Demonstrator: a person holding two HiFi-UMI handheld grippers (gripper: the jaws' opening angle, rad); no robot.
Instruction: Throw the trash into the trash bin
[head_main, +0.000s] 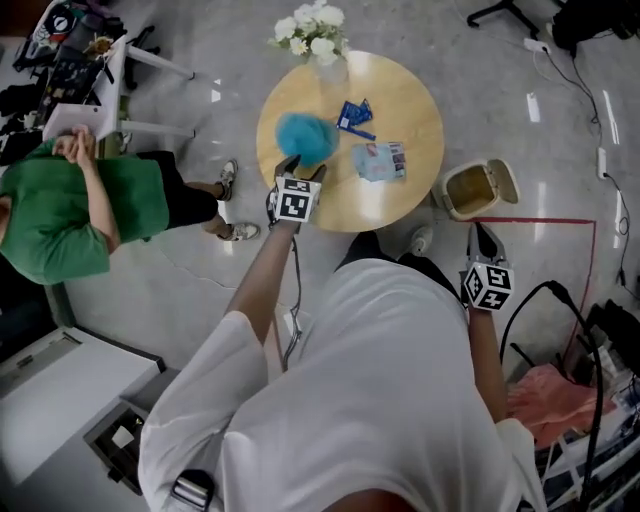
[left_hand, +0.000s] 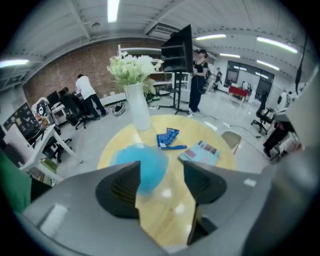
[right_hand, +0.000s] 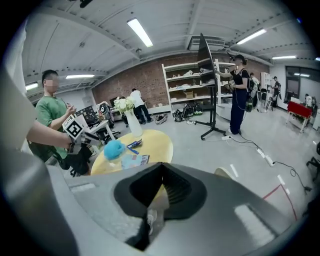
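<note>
A person in a white T-shirt (head_main: 400, 400) is holding two grippers over a lab floor. The right gripper (right_hand: 161, 167) is hanging at the wearer's 1 o'clock in the head view, with its jaws pressed together and nothing between them. The left gripper (head_main: 293, 170) is reaching over the 7 o'clock edge of a round wooden table (head_main: 405, 195), jaws spread wide and clamping nothing. Just beyond them a crumpled teal ball of trash (head_main: 306, 137) is lying on the tabletop at its 9 o'clock side; in the left gripper view the ball (left_hand: 142, 162) is showing partly behind the tip of the left-hand jaw. Near the table's centre a blue wrapper (head_main: 354, 116) is lying, with a pale blue packet (head_main: 380, 160) at its 4 o'clock. A white vase of white flowers (head_main: 315, 35) is standing at the table's 11 o'clock edge. The beige trash bin (head_main: 478, 188), lid up, is sitting on the floor at the table's 4 o'clock. A seated person in a green shirt (head_main: 60, 210) is at the table's 8 o'clock, well apart.
</note>
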